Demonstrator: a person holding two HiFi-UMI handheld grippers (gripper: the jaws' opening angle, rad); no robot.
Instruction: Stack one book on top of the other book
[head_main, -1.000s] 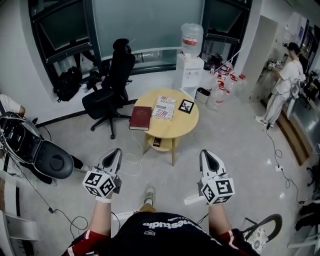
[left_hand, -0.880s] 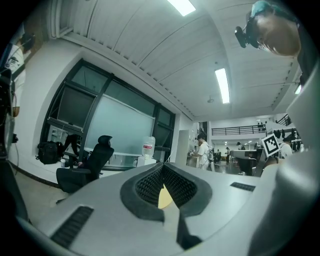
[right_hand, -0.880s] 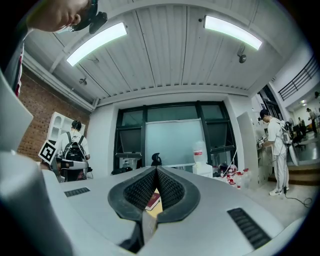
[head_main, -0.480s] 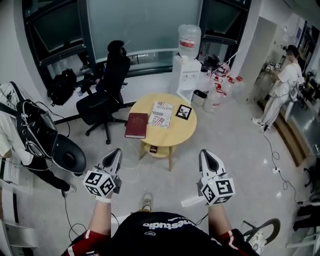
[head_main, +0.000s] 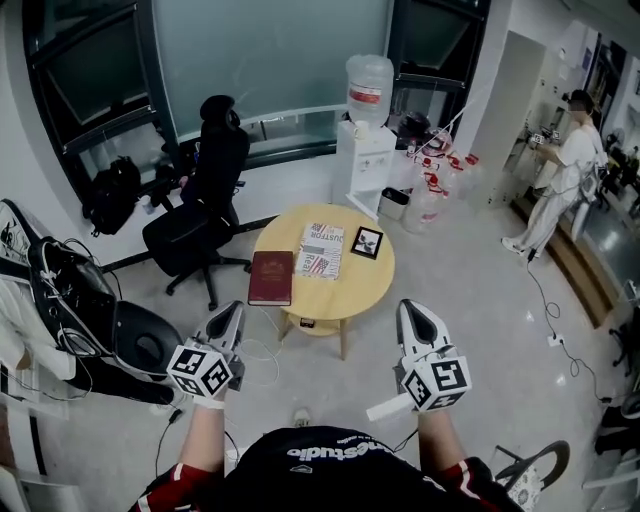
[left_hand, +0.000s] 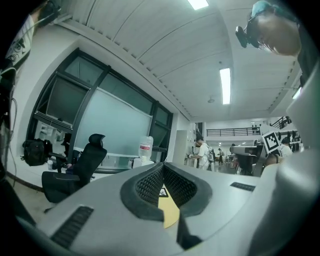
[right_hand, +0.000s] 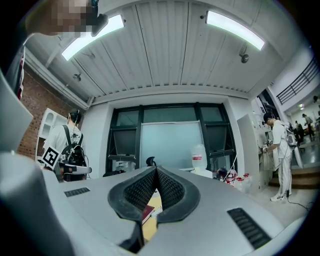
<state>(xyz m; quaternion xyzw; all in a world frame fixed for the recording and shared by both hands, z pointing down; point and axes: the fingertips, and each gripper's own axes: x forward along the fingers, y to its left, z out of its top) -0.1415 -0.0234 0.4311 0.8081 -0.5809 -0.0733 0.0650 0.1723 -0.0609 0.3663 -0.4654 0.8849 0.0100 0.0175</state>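
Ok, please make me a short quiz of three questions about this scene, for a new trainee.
1. True or false: the dark red hardcover book already lies on top of the white printed book.
2. What stands behind the round yellow wooden table? A) a white water dispenser B) a green sofa C) a piano
3. Fill in: the jaws of the left gripper and the right gripper are both ____.
Key: 1 false, they lie side by side; 2 A; 3 shut, holding nothing.

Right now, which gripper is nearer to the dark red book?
Left. The left gripper is just short of the dark red book; the right gripper is farther off, short of the table's right edge.
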